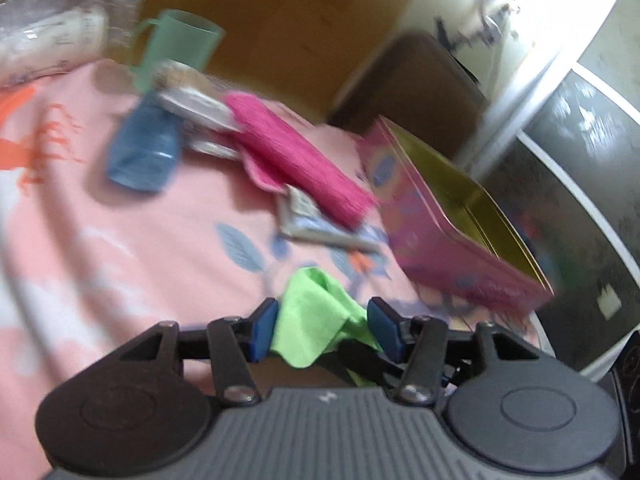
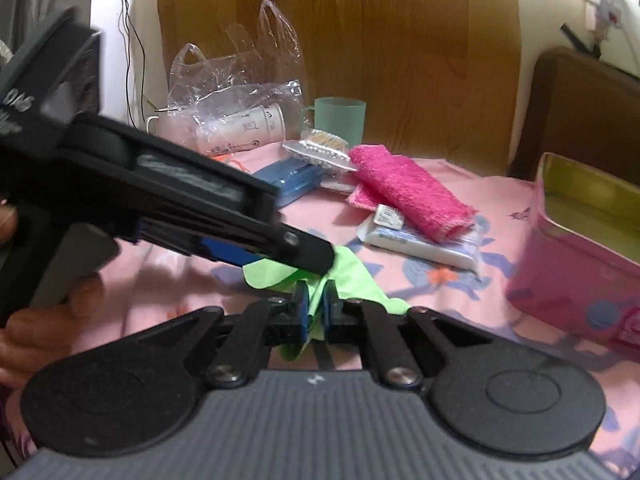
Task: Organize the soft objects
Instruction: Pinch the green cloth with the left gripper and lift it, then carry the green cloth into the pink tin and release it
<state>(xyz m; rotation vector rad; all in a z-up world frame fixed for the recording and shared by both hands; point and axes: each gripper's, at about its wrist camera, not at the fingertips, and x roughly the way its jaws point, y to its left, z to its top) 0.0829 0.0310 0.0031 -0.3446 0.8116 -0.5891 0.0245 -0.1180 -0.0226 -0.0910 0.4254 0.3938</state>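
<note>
A light green cloth [image 1: 312, 320] lies bunched on the pink floral sheet [image 1: 120, 220]. In the left wrist view it sits between the blue pads of my left gripper [image 1: 323, 318], whose jaws stand wide and look slack around it. My right gripper [image 2: 318, 304] is shut on a fold of the same green cloth [image 2: 352, 276]. The left gripper [image 2: 308, 258] reaches in from the left, its tip over the cloth. A rolled pink towel [image 2: 412, 192] lies behind, partly on a white tissue pack [image 2: 420, 240].
An open pink tin [image 2: 568, 280] with a gold inside stands at the right. Further back are a blue case [image 2: 292, 180], a swab pack [image 2: 320, 152], a green cup [image 2: 340, 118] and a clear plastic bag [image 2: 240, 92] over a white mug. A wooden board rises behind.
</note>
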